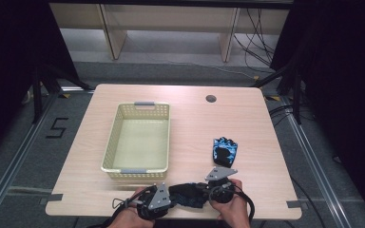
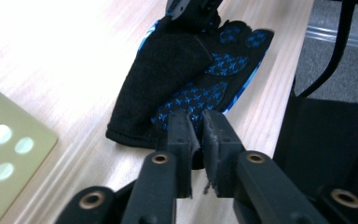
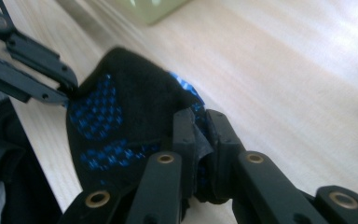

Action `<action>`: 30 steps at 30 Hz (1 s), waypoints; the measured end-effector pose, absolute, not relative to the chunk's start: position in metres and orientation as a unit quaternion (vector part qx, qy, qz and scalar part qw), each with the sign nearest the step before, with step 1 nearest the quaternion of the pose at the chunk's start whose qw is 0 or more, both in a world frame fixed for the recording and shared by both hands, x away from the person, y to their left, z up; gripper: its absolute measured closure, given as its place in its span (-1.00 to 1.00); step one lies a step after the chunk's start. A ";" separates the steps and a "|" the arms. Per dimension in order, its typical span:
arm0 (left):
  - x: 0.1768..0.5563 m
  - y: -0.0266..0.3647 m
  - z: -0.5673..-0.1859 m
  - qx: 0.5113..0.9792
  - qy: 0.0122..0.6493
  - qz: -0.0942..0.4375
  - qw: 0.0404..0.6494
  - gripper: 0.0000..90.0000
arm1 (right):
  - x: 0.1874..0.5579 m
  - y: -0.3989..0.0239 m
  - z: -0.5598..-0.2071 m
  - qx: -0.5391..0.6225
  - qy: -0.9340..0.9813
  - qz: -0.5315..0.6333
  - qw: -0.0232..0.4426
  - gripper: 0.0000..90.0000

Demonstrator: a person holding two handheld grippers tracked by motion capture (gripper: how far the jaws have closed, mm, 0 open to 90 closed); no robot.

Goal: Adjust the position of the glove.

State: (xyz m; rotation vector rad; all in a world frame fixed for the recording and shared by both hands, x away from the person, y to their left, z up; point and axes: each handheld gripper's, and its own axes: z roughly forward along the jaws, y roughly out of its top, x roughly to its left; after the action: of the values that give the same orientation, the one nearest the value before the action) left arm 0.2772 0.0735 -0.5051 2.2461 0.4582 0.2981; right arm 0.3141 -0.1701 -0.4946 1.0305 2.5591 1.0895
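High view: glove lies along table's near edge.

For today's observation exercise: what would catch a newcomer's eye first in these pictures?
First, the black-and-blue glove at the table's near edge, pinched at opposite ends by the left claw and the right claw. Next, its twin glove lying alone to the right, and the pale yellow basket left of centre.
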 end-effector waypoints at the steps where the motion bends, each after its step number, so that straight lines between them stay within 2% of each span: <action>1: 0.277 0.074 -0.505 0.889 0.181 0.118 0.403 0.98 | 0.313 -0.171 -0.490 0.344 0.860 0.366 0.087 0.87; 8: 0.283 0.052 -0.497 0.883 0.176 0.110 0.421 0.98 | 0.314 -0.180 -0.473 0.328 0.858 0.381 0.104 0.88; 17: 0.284 0.050 -0.486 0.878 0.174 0.106 0.433 0.92 | 0.321 -0.208 -0.462 0.329 0.859 0.383 0.081 0.89; 26: 0.279 0.057 -0.484 0.881 0.168 0.091 0.432 0.76 | 0.336 -0.213 -0.477 0.307 0.879 0.356 0.077 0.89; 30: 0.277 0.065 -0.485 0.877 0.183 0.078 0.437 0.51 | 0.344 -0.212 -0.485 0.299 0.887 0.343 0.071 0.87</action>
State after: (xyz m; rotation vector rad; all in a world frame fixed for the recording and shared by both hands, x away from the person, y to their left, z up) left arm 0.2767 0.0650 -0.4851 2.1812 0.4545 0.1933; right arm 0.3441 -0.2117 -0.4846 0.8998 2.6689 1.0329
